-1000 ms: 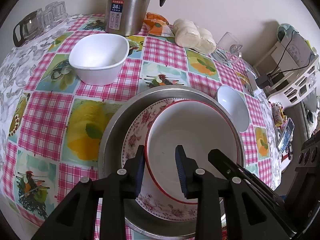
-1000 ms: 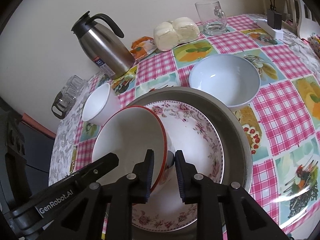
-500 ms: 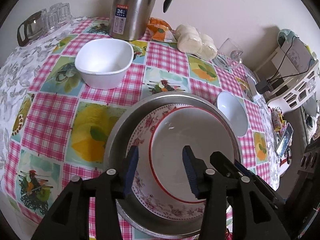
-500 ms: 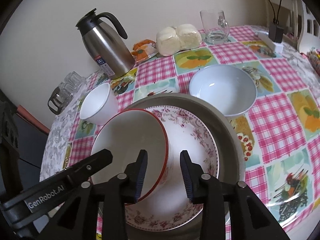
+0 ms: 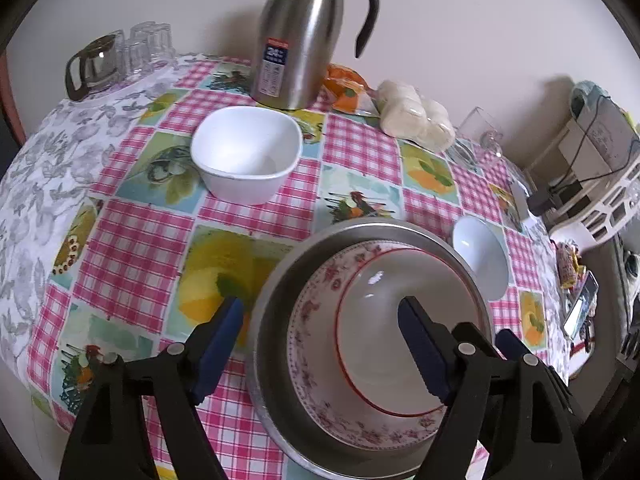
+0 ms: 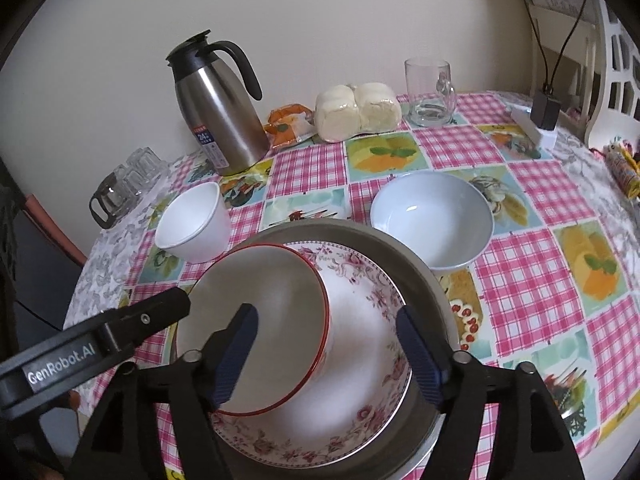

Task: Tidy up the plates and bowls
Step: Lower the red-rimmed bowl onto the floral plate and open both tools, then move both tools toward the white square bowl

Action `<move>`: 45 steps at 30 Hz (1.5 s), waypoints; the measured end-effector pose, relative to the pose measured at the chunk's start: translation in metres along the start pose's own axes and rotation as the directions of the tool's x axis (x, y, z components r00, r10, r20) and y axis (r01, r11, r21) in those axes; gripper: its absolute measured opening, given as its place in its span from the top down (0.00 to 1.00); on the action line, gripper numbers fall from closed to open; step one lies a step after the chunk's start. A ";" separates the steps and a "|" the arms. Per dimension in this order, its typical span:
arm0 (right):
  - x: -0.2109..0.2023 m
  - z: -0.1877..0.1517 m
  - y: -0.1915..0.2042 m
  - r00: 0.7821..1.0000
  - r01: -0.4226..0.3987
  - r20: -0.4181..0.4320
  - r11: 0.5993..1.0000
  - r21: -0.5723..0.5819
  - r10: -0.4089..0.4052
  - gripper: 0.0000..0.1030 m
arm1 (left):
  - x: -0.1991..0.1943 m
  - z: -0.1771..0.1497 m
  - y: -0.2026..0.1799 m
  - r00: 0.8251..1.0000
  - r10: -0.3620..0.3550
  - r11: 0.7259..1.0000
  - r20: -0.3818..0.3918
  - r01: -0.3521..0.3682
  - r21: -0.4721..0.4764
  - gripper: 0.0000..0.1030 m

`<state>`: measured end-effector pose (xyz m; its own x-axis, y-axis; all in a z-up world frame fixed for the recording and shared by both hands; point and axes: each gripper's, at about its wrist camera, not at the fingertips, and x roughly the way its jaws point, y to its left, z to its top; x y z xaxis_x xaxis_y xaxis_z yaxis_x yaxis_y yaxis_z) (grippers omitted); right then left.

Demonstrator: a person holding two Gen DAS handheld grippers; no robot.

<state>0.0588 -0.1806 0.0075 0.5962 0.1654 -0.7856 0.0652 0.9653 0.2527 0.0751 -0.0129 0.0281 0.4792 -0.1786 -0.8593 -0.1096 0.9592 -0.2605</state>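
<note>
Plates and bowls sit nested near the front edge of the worktop point(image 5: 132, 240), which is covered by a pink-checked cloth with fruit pictures. Largest is a round metal basin point(image 6: 424, 276) with a dull grey rim. Inside it lies a white plate point(image 6: 372, 280) whose broad border carries a pink rose pattern. On that plate rests a white bowl with a thin red rim point(image 6: 264, 292), plain and glossy inside, set toward one side of the plate rather than in its middle.

Just beyond the basin stands a pale blue-white round bowl point(image 6: 432, 216), upright and close beside the basin's rim. Farther off on the other side stands a white bowl with a squarish, rounded mouth point(image 5: 246, 152), upright and apart from the stack.

Behind them a steel jug with a black handle point(image 5: 298, 36) stands by the wall, next to an orange packet point(image 6: 288, 122), wrapped pale buns point(image 6: 356, 110) and a glass mug point(image 6: 430, 92). A cluster of glasses point(image 5: 120, 56) sits at the far corner.

The left gripper point(image 5: 320, 320) hangs over the stack with its blue-padded fingers point(image 5: 218, 340) spreading; one finger is outside the basin, the other above the red-rimmed bowl, pressing on nothing. The right gripper point(image 6: 326, 330) has its fingers point(image 6: 236, 352) spreading too, straddling the red rim without pinching it.
</note>
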 end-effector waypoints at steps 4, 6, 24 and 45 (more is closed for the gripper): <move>0.002 -0.001 0.001 1.000 0.012 0.002 1.000 -0.012 -0.012 0.18 | 0.000 0.002 0.008 0.999 0.030 0.999 0.010 -0.030 -0.029 0.18; 0.003 -0.001 0.001 1.000 0.018 0.001 1.000 -0.016 -0.018 0.17 | -0.001 0.002 0.014 0.999 0.038 0.998 0.015 -0.037 -0.050 0.18; -0.003 0.000 0.000 0.997 0.037 0.063 0.999 -0.019 -0.036 0.00 | -0.009 0.010 0.036 0.981 0.167 0.981 0.096 -0.156 -0.116 0.02; 0.026 0.108 0.034 1.000 0.010 0.000 0.988 -0.154 -0.010 0.00 | 0.035 0.133 0.054 0.989 0.123 0.977 0.086 -0.105 -0.184 0.02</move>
<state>0.1627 -0.1652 0.0565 0.5955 0.1555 -0.7882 -0.0528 0.9865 0.1548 0.2018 0.0618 0.0425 0.5354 -0.0400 -0.8436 -0.3181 0.9158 -0.2453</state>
